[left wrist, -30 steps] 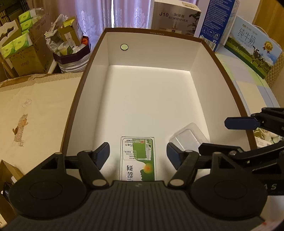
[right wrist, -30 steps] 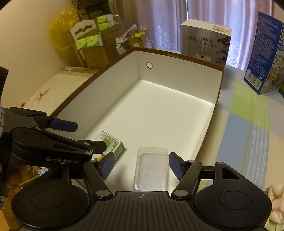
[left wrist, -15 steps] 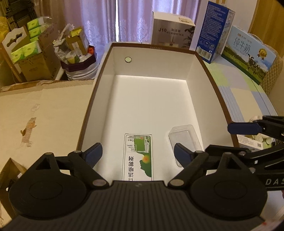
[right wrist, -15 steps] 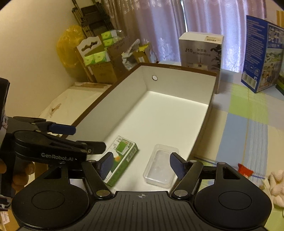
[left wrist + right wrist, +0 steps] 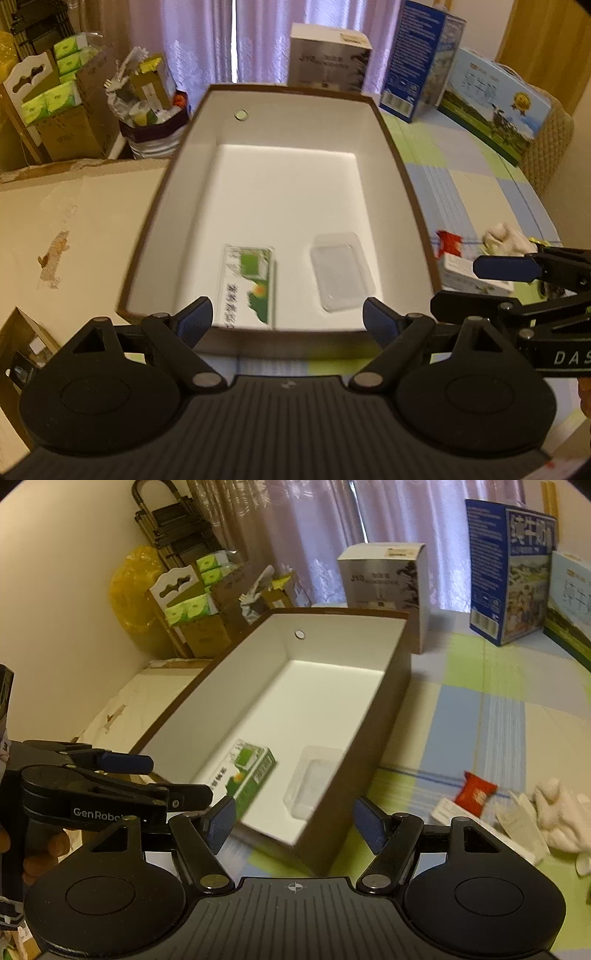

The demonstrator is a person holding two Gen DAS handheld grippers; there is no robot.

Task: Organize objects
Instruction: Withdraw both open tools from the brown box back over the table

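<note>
Both grippers are sitting empty, left gripper (image 5: 287, 320) and right gripper (image 5: 294, 822) fingers spread; green-and-white carton (image 5: 248, 286) and clear plastic tray (image 5: 341, 271) are lying inside the brown-rimmed white box (image 5: 402, 173) just ahead, so I'm guessing the red wrapped snack (image 5: 475, 793) right of the right fingers is getting grabbed next

green-white carton (image 5: 248, 286): lies flat in box, ahead of left gripper's left finger | clear plastic tray (image 5: 341, 271): flat beside it, ahead of right finger | brown box (image 5: 177, 177): white inside, open-topped, holds these 2 items

Matt cardboard box (image 5: 402, 192), clear glossy plastic tray (image 5: 341, 271), printed carton (image 5: 249, 286)
</note>
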